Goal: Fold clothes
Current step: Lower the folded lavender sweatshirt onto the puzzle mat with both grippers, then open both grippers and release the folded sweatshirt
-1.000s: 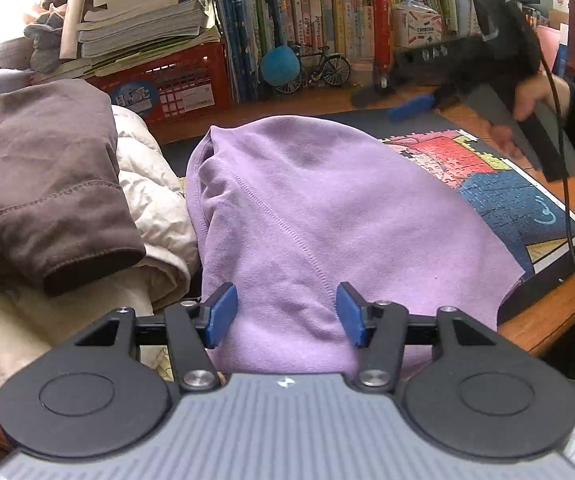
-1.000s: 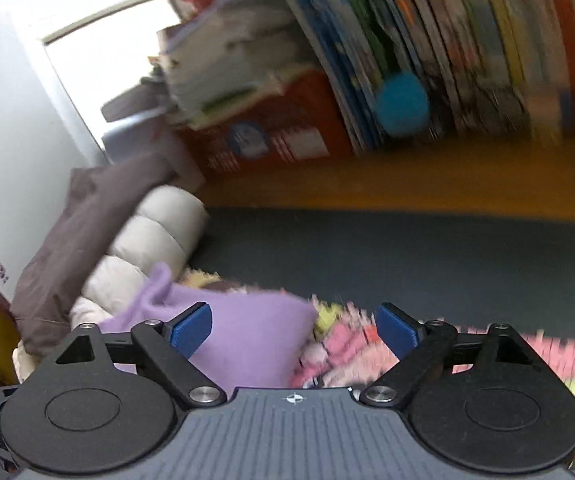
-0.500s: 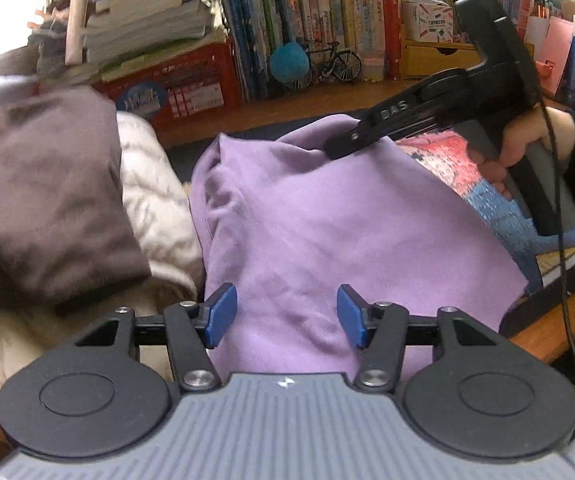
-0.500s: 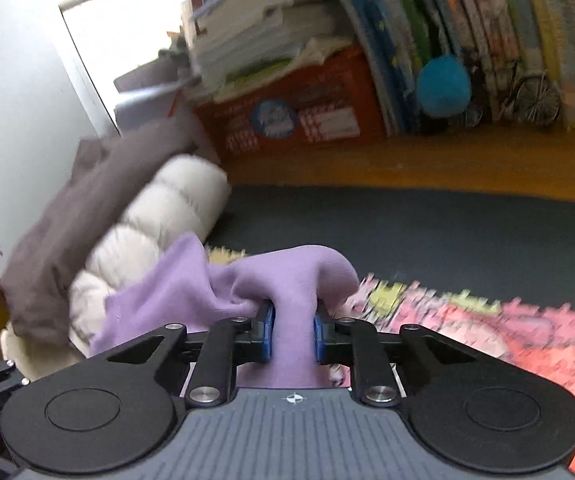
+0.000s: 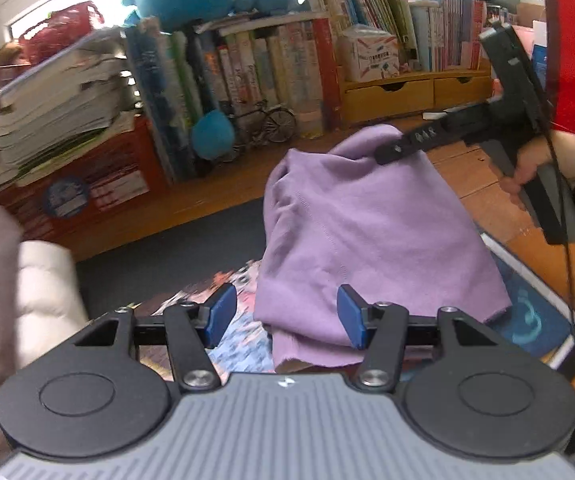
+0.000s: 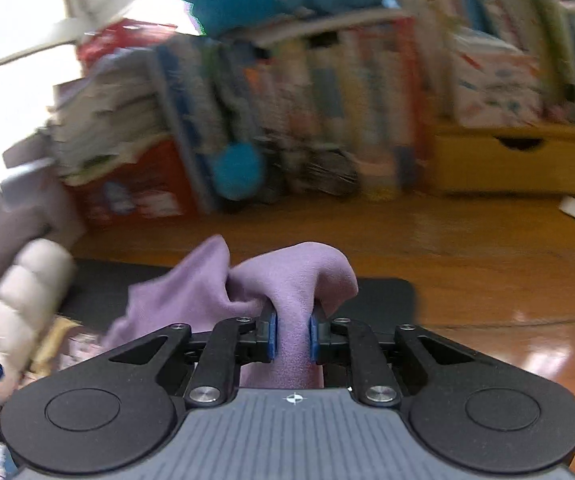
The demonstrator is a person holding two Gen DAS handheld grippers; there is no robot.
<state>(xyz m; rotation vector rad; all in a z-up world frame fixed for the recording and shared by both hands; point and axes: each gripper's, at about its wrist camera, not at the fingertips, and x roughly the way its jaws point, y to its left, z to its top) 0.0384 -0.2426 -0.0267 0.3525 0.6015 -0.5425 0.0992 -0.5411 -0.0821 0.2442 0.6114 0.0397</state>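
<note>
The right gripper has its fingers pinching a bunched fold of the purple garment, apparently so the cloth can be drawn up off the puzzle mat on the bench and hang free for folding. The garment's long axis slopes from that raised pinch down toward the left gripper, its loose hem resting on the mat's near part. The left gripper's fingers are spread wide at that hem, gripping nothing, likely readied to take it.
</note>
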